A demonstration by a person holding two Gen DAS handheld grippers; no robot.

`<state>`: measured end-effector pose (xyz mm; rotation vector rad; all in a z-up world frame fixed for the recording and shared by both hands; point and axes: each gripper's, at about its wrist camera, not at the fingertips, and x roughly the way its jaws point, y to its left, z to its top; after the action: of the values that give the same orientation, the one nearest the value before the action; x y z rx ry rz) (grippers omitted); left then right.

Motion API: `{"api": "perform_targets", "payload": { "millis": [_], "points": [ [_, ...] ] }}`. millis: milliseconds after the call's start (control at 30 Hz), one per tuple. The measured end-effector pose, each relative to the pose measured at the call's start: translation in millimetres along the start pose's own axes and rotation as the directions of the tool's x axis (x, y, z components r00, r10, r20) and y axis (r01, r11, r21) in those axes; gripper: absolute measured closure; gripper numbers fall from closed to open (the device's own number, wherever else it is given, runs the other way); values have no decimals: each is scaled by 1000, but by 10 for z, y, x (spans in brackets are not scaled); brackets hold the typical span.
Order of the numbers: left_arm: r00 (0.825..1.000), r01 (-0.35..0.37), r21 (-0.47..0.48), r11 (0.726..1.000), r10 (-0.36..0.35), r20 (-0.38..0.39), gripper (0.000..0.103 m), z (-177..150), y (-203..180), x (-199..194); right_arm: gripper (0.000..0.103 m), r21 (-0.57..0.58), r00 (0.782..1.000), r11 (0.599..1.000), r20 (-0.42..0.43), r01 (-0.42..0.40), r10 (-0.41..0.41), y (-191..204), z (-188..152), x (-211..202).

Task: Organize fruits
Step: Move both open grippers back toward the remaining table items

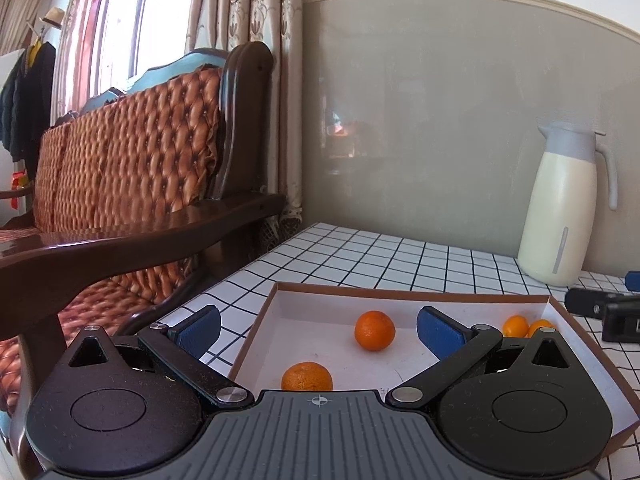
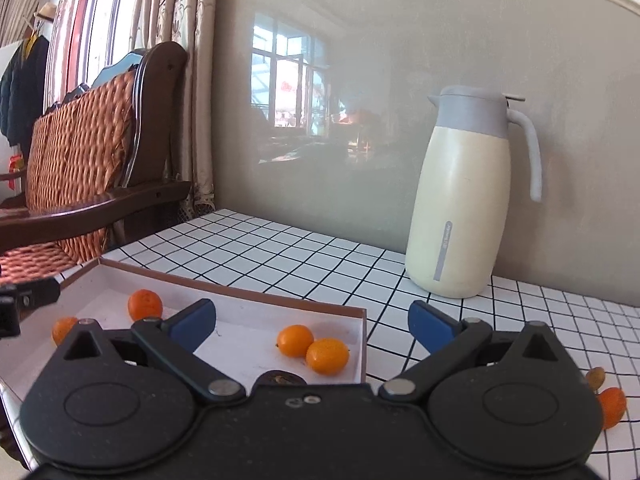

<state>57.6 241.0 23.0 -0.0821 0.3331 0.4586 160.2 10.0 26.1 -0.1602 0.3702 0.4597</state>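
Note:
A shallow white box with a brown rim (image 1: pixel 404 293) lies on the checked table. In the left wrist view two oranges lie in it, one in the middle (image 1: pixel 375 330) and one near my gripper's base (image 1: pixel 307 376), with two small kumquats (image 1: pixel 516 325) at its right corner. My left gripper (image 1: pixel 318 330) is open and empty above the box. In the right wrist view the box (image 2: pixel 312 307) holds two kumquats (image 2: pixel 312 350) and two oranges (image 2: pixel 145 304). My right gripper (image 2: pixel 312 326) is open and empty over the box's right end. Two small fruits (image 2: pixel 612 406) lie on the table at right.
A cream and grey thermos jug (image 2: pixel 464 200) stands at the back against the wall; it also shows in the left wrist view (image 1: pixel 564 208). A wooden sofa with a woven orange cushion (image 1: pixel 132 152) stands left of the table. The right gripper's black body (image 1: pixel 608 312) shows at the right edge.

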Motion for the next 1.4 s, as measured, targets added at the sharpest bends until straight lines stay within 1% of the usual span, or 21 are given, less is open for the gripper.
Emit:
{"api": "perform_targets", "payload": {
  "millis": [100,133,233,367,467,567,600,700,733,767,900,1033,1100,1133,1167,1267,1333,1400],
  "points": [
    [999,-43,25,999,42,25,0,-7,-45,-55,6,-16,999,999,11,31,-31,2,19,-94],
    [999,-47,18,999,47,26,0,-10,-52,-74,6,-20,999,999,12,37,-37,-5,28,-122],
    [999,-43,-5,999,43,7,0,15,-72,-122,6,-27,999,998,4,49,-49,-52,45,-195],
    [998,-43,16,999,42,49,0,60,-189,-250,6,-39,999,999,9,31,-31,-125,33,-316],
    [998,-8,-13,1000,9,63,0,105,-255,-351,6,-44,1000,999,6,15,-15,-192,33,-399],
    [998,-23,-47,999,26,63,0,133,-339,-408,6,-41,1000,999,10,11,-11,-276,26,-484],
    [998,-19,-47,999,22,53,0,135,-367,-407,6,-35,1000,999,16,14,-13,-313,23,-517],
    [1000,5,-47,999,-4,25,0,109,-470,-391,6,-10,1000,1000,22,2,-1,-433,26,-593],
    [999,37,-40,999,-36,27,0,95,-511,-404,6,-2,1000,1000,26,4,-4,-473,22,-616],
    [998,54,-38,998,-53,36,0,85,-546,-423,6,4,999,1000,29,12,-12,-511,20,-635],
    [994,55,-10,998,-54,97,0,23,-767,-529,6,17,998,998,34,52,-53,-665,-20,-696],
    [984,132,-21,991,-128,124,0,-18,-945,-579,6,0,992,992,1,123,-123,-789,-77,-698],
    [975,175,-34,984,-169,143,0,-22,-1008,-604,6,1,989,989,-8,148,-148,-865,-117,-717],
    [973,184,-36,982,-177,149,0,-25,-1049,-613,6,8,988,988,-14,153,-153,-911,-133,-726],
    [973,176,-25,984,-170,154,0,-35,-1109,-623,6,21,989,989,-13,148,-148,-966,-151,-748],
    [973,182,7,983,-181,141,0,-57,-1288,-628,6,54,986,985,4,166,-167,-1135,-208,-839],
    [967,226,12,974,-226,118,0,-53,-1384,-629,6,69,985,982,5,173,-174,-1233,-233,-888],
    [960,255,-6,967,-253,118,0,-53,-1467,-655,7,83,983,979,3,184,-185,-1342,-271,-936]
  ]
}}
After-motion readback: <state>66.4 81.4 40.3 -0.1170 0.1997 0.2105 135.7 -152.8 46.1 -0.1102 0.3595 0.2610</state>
